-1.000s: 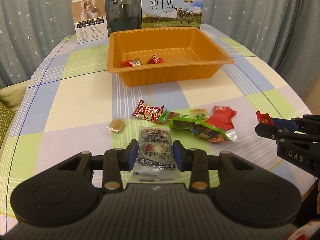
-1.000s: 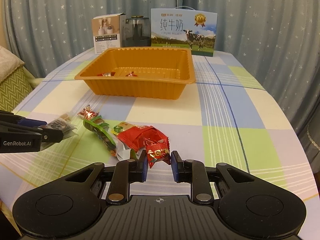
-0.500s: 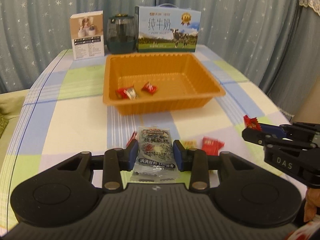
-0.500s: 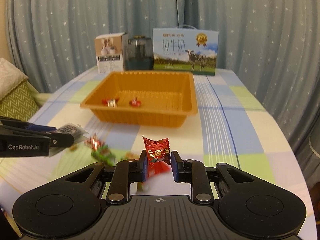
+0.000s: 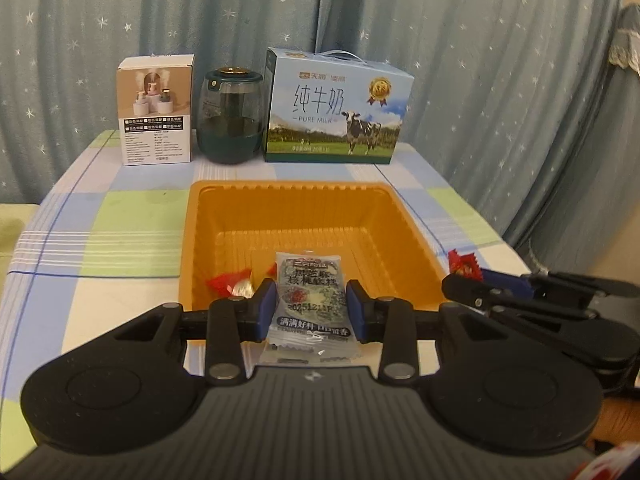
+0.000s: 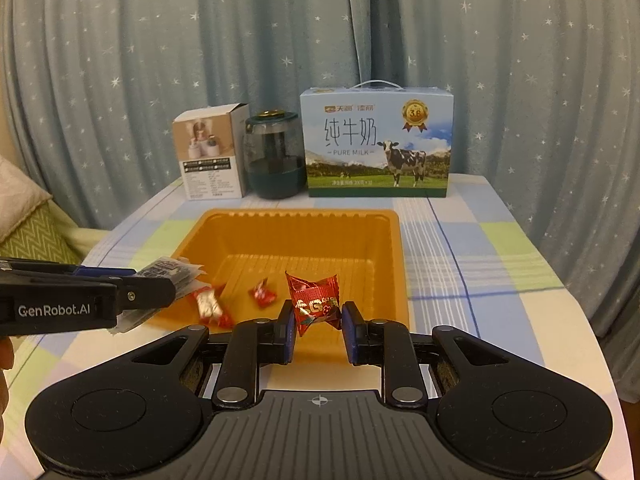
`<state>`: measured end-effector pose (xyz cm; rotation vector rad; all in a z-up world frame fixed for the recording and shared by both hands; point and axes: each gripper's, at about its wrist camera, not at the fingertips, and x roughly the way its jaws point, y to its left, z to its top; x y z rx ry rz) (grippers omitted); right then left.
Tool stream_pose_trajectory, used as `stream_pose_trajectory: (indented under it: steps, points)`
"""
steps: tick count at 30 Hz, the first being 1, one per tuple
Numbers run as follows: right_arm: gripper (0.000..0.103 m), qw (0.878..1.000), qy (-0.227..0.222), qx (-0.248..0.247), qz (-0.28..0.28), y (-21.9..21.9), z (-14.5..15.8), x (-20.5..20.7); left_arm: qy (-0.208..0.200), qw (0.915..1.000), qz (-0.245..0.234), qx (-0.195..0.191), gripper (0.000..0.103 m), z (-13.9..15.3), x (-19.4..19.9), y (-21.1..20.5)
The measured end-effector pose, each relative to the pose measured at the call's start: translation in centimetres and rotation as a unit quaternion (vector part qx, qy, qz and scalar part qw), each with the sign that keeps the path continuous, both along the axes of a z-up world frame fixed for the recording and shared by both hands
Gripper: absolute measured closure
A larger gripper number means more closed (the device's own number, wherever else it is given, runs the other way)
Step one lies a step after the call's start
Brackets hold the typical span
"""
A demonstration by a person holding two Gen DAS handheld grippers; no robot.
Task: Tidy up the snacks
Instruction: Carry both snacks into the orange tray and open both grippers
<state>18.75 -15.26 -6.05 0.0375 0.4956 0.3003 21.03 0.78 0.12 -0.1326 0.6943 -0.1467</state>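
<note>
My left gripper (image 5: 311, 309) is shut on a grey-and-clear snack packet (image 5: 309, 300) and holds it over the near edge of the orange tray (image 5: 288, 192). My right gripper (image 6: 317, 325) is shut on a red wrapped candy (image 6: 314, 302), also over the tray's (image 6: 396, 264) near edge. Two red candies (image 6: 262, 292) lie inside the tray. The left gripper with its packet (image 6: 168, 276) shows at the left of the right wrist view; the right gripper with its candy (image 5: 464, 266) shows at the right of the left wrist view.
Behind the tray stand a small white box (image 5: 156, 110), a dark glass jar (image 5: 231, 116) and a blue milk carton (image 5: 336, 106). The checked tablecloth (image 6: 480, 256) covers the table, and curtains hang behind. A green cushion (image 6: 36, 232) lies at the left.
Both grippers have lifted their snacks off the table and moved forward to the tray. The loose snacks on the cloth have dropped out of view.
</note>
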Motion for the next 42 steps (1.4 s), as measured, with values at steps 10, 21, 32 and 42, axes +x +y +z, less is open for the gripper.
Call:
stream_pose_trajectory:
  steps: [10, 21, 32, 42]
  points:
    - [0.079, 1.000, 0.010, 0.011, -0.009, -0.1, 0.4, 3.5, 0.013, 0.9998, 0.012, -0.010, 0.069, -0.6, 4.7, 0.3]
    - [0.079, 1.000, 0.021, 0.015, -0.011, -0.2, -0.4, 3.8, 0.004, 0.9991, 0.039, -0.015, 0.067, -0.5, 5.1, 2.1]
    - [0.079, 0.999, 0.027, 0.020, -0.001, 1.0, -0.4, 4.8, 0.010, 0.9987, 0.048, -0.015, 0.063, -1.0, 3.6, 3.4]
    - [0.032, 0.997, 0.024, 0.079, 0.003, 0.2, 0.0, 5.6, 0.008, 0.9979, 0.062, -0.018, 0.051, -1.3, 1.5, 4.2]
